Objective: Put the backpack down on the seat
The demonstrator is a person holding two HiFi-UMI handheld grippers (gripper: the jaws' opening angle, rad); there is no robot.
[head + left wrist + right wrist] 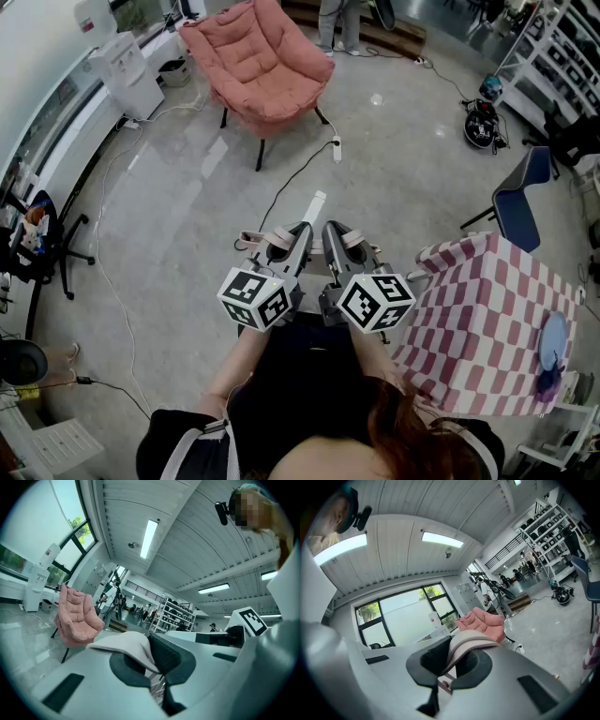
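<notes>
Two abreast, left gripper (291,235), right gripper (337,232) (pinching straps (262,239))

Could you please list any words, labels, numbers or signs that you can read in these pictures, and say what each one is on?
No text here can be read.
Water dispenser: a small red label near its top, too small to read.
Marker cubes: black-and-white square patterns only, no letters or numbers.

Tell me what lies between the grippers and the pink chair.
Head view: floor, bare but for a black cable running from a white power strip by the chair toward the left gripper and right gripper.
</notes>
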